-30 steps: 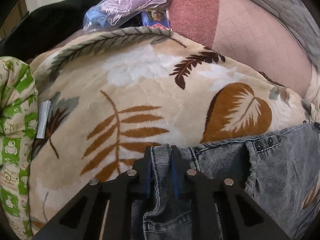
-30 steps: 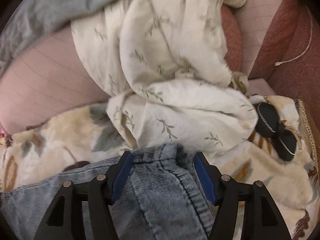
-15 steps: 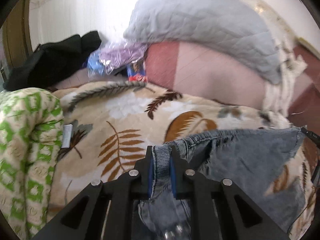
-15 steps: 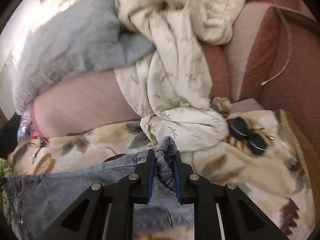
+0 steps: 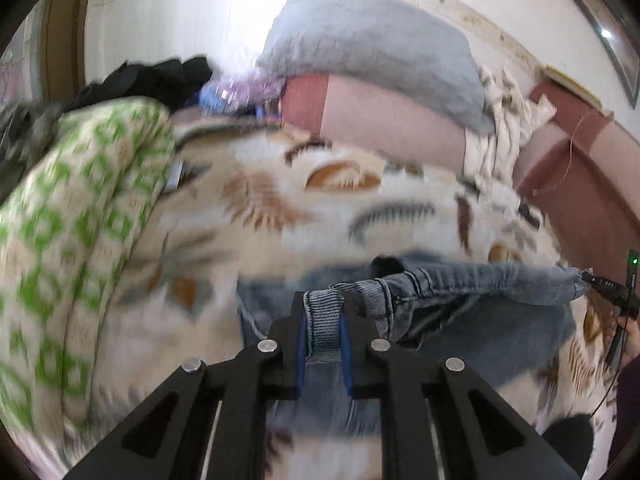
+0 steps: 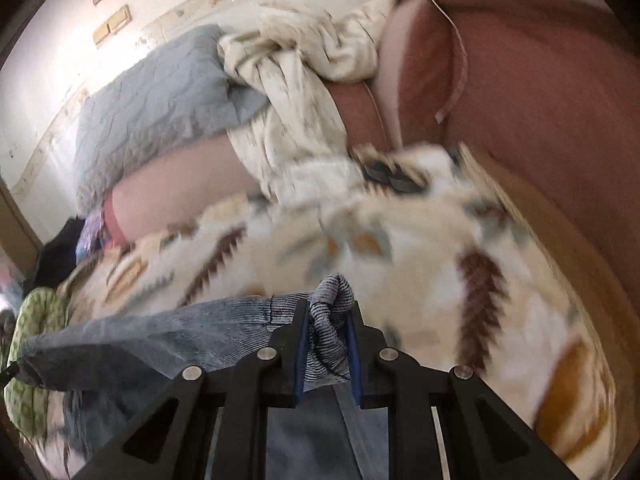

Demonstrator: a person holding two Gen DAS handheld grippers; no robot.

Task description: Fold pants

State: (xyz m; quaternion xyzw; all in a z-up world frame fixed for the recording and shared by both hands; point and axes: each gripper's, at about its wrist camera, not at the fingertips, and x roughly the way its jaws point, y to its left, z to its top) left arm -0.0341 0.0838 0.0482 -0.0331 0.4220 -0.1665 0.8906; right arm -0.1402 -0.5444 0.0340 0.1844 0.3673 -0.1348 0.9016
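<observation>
A pale wall (image 5: 180,32) with a patterned border strip runs behind the bed, washed by bright light. A wooden door frame (image 5: 64,32) stands at the left. A grey quilted pillow (image 5: 372,40) lies on a pink and rust-red padded cushion (image 5: 384,120). A leaf-print fleece blanket (image 5: 280,216) covers the bed, beside a green-patterned quilt (image 5: 76,208). A rumpled cream sheet (image 6: 304,96) drapes nearby.

pants (image 5: 472,280): faded denim | blanket (image 5: 280,208): plush fleece | pillow (image 5: 360,40): quilted cloth
</observation>
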